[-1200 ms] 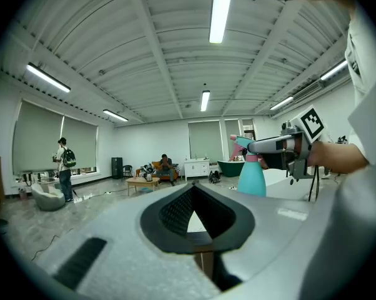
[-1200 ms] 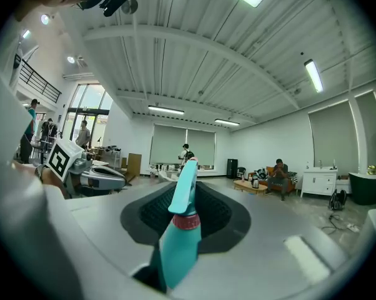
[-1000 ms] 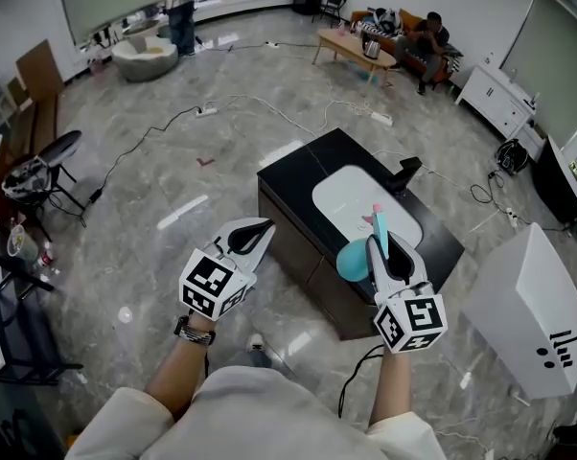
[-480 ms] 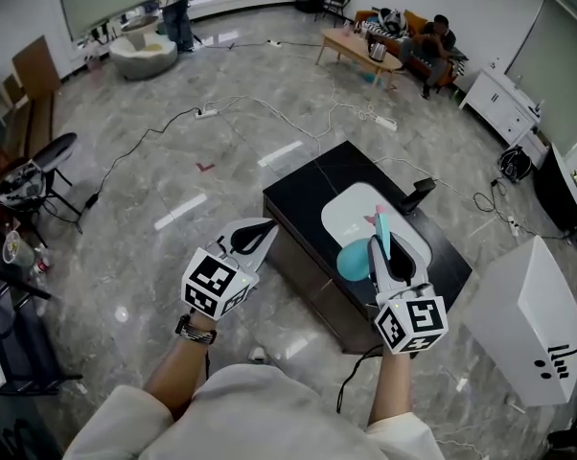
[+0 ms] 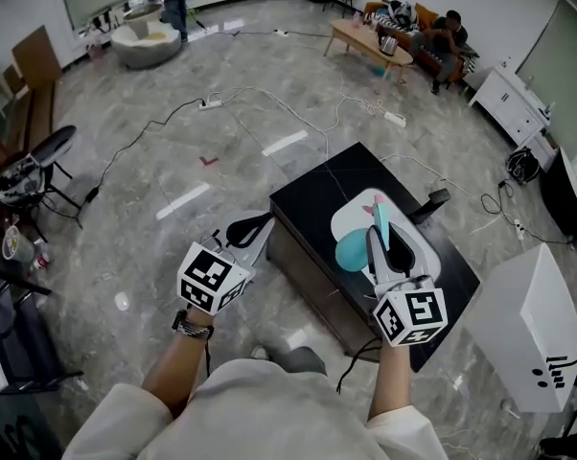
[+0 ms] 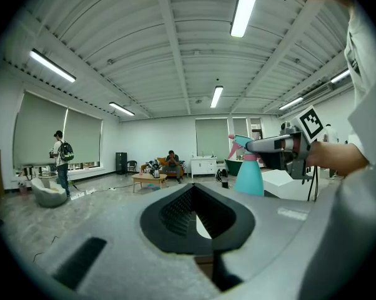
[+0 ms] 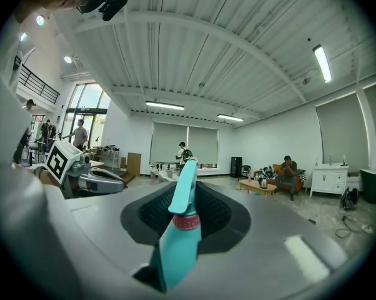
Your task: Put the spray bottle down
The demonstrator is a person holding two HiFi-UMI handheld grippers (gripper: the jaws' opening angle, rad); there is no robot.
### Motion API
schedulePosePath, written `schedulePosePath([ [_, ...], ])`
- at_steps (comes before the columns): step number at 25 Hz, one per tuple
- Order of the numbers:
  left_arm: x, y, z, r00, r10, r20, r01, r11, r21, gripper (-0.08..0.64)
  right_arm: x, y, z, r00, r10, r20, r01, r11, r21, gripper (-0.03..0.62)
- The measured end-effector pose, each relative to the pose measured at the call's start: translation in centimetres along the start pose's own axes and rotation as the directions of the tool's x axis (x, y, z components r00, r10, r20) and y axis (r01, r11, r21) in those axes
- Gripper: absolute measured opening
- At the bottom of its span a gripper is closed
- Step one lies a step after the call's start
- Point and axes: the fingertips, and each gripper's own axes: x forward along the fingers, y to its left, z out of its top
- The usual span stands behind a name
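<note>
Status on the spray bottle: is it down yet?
Done: the spray bottle is gripped and, in the head view, sits over the black table. In hand: the right hand-held gripper is shut on it, holding it upright. Left to do: lower it onto the table and open the jaws. The left hand-held gripper holds nothing.

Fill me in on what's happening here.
A person holds a two-jaw gripper in each hand, standing at a low black table. The right gripper is clamped on a teal spray bottle, held upright just below its pink collar. Seen from the head view, the bottle sits over the white tray on that table and does not look set down yet. The left gripper is off to the side of the table with nothing between its jaws.
</note>
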Motion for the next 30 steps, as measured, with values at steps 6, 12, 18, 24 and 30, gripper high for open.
schedulePosePath([
  [6,1.6,4.0,-1.2,0.999,0.039,-0.026,-0.039,0.999,-0.019,0.003,6.0,-0.5,-0.6,0.999,0.042,0.000,-0.042,0.999,0.006,0.094],
  [12,4.3,7.6,-2.2,0.993,0.102,-0.060,-0.105,0.993,-0.044,0.003,11.9,-1.6,-1.7,0.993,0.114,-0.010,-0.114,0.994,-0.007,0.094],
  [18,6.7,10.7,-2.7,0.984,0.154,-0.087,-0.159,0.986,-0.054,0.003,17.9,-2.7,-3.5,0.982,0.186,-0.029,-0.187,0.982,-0.011,0.094],
  [24,8.1,13.2,-3.4,0.971,0.216,-0.107,-0.224,0.972,-0.070,0.004,23.1,-2.6,-5.9,0.961,0.265,-0.078,-0.267,0.963,-0.022,0.094],
  [30,9.0,15.0,-4.6,0.953,0.267,-0.144,-0.281,0.956,-0.087,0.003,27.2,-2.0,-7.9,0.930,0.353,-0.102,-0.355,0.935,0.001,0.094],
])
